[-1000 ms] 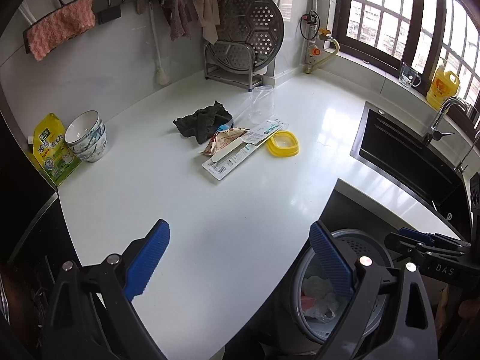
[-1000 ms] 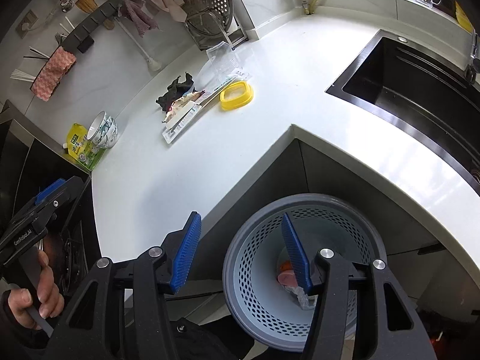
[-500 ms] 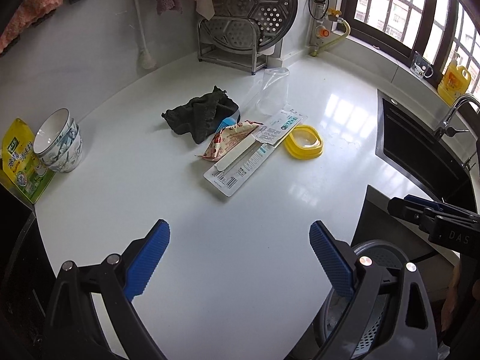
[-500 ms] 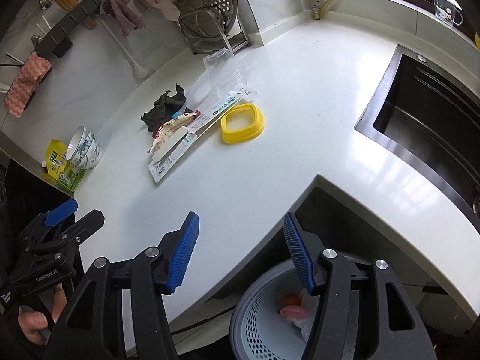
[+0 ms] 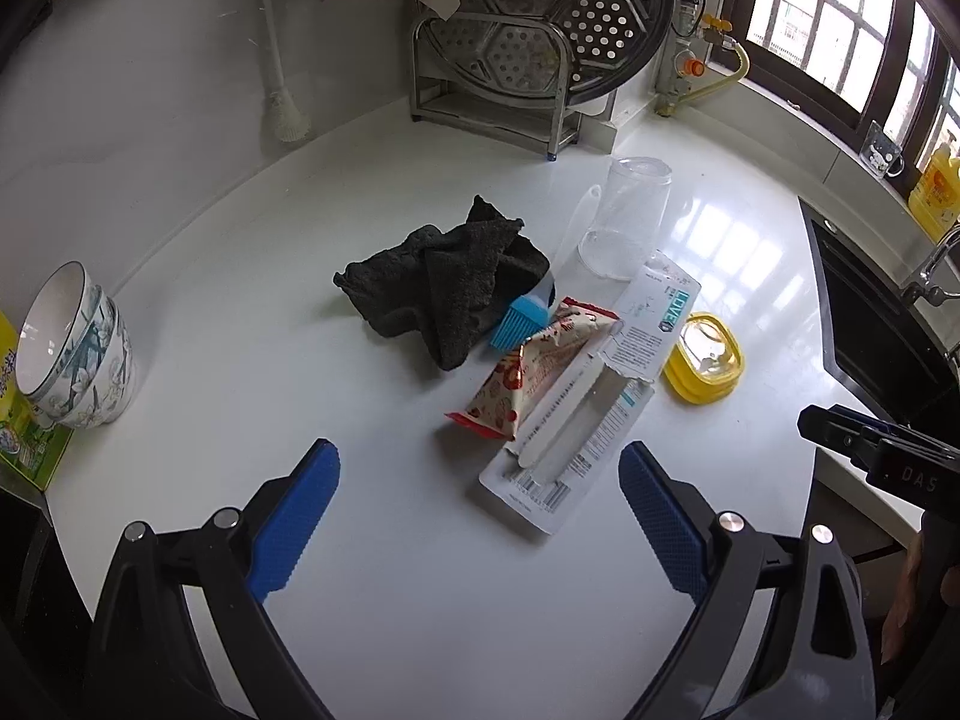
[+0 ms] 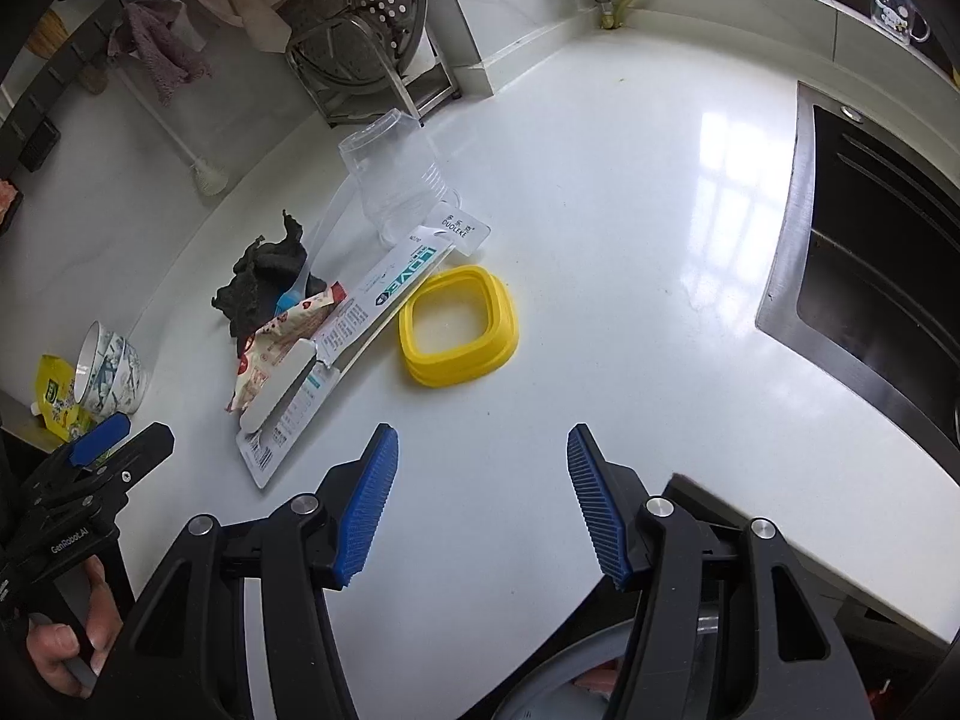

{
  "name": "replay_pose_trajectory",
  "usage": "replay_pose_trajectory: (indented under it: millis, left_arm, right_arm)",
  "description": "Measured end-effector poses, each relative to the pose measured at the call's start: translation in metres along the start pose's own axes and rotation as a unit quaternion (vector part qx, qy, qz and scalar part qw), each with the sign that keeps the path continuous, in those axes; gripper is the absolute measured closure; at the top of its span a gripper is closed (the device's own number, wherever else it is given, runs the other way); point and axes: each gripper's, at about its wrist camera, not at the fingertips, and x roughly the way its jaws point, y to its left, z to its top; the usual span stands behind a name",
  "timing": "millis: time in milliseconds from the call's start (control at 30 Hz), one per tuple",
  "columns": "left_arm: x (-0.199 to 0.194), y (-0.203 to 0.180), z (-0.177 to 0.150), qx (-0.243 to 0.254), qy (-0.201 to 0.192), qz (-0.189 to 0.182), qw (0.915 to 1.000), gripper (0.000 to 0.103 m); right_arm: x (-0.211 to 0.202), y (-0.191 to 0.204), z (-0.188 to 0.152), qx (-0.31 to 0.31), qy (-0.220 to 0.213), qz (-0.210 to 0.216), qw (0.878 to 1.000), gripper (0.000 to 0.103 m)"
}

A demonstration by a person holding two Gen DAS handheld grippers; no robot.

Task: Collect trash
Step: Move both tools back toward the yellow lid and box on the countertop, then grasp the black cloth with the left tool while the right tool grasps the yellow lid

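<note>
- Left gripper (image 5: 480,507): jaws apart, nothing between them, above the white bench (image 5: 240,312).
- Right gripper (image 6: 483,501): jaws apart, empty.
- Trash mid-bench: snack wrapper (image 5: 528,378) touching the torn white packaging (image 5: 588,420), beside the dark cloth (image 5: 444,288).
- Right view alone shows the grey bin's rim (image 6: 558,684) below the bench edge.
- Left view alone shows the yellow bottle (image 5: 933,198) at the window.

Left gripper (image 5: 480,480) angled downward, blue-padded jaws spread wide, empty; right gripper (image 6: 483,468) likewise parted and empty.
</note>
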Motion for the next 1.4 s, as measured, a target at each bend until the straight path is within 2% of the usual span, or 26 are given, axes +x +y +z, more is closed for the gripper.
replay_pose_trajectory:
  millis: [200,500,733,933,1133,1400]
  left_arm:
    - [0.029,0.020,0.021,-0.004,0.003,-0.010,0.9999,0.011]
    - [0.060,0.036,0.041,-0.003,0.000,-0.024,0.9997,0.011]
    - [0.078,0.046,0.045,-0.006,0.009,-0.029,0.9995,0.011]
    - [0.087,0.050,0.046,-0.014,0.015,-0.031,0.9993,0.011]
    - [0.092,0.044,0.049,-0.005,0.010,-0.037,0.9993,0.010]
    - [0.103,0.036,0.057,-0.001,0.009,-0.037,0.9993,0.010]
  right_arm:
    - [0.028,0.014,0.012,-0.010,0.003,-0.012,1.000,0.045]
    - [0.054,0.025,0.022,-0.021,-0.011,-0.035,0.999,0.031]
    - [0.072,0.027,0.027,-0.022,0.000,-0.046,0.999,0.031]
    - [0.079,0.030,0.028,-0.029,-0.009,-0.068,0.997,0.031]
    - [0.083,0.034,0.029,-0.043,-0.014,-0.088,0.995,0.031]
    - [0.084,0.034,0.030,-0.051,-0.018,-0.094,0.994,0.031]
